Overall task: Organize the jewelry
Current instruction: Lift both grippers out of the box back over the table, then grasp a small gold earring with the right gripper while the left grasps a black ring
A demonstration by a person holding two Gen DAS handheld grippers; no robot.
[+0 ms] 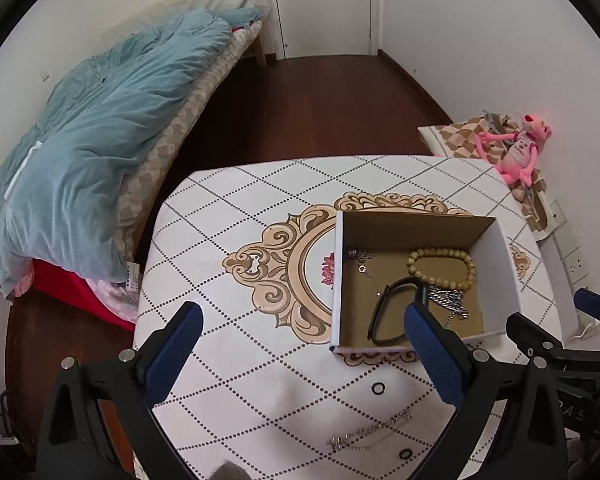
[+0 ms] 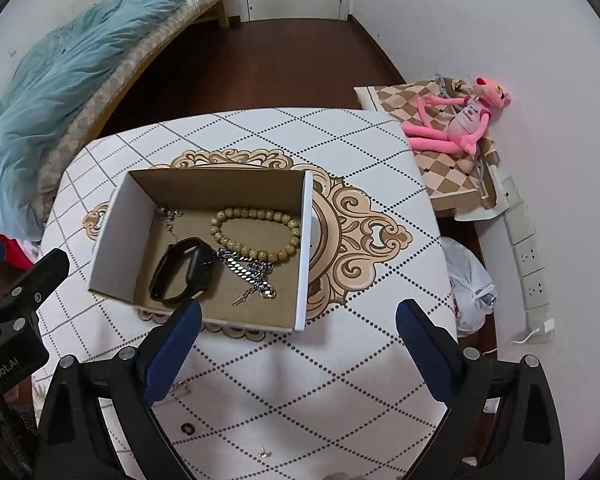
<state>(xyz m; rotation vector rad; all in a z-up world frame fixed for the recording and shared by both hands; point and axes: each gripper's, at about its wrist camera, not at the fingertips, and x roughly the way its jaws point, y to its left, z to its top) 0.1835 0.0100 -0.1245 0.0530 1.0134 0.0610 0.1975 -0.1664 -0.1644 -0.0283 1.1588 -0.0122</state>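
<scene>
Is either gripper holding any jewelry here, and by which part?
Nothing is held. The left gripper and right gripper are both open and empty above the table.

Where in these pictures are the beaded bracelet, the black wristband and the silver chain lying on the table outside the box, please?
Beaded bracelet (image 2: 256, 236): right wrist view, on the beads of its near side.
Black wristband (image 2: 198, 268): right wrist view, on its thick body.
Silver chain (image 1: 370, 432): left wrist view, on the middle of its links, between the open fingers.

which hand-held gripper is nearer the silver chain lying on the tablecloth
Left. The left hand-held gripper hovers right above the silver chain; the right hand-held gripper sits off to its right, by the box.
</scene>
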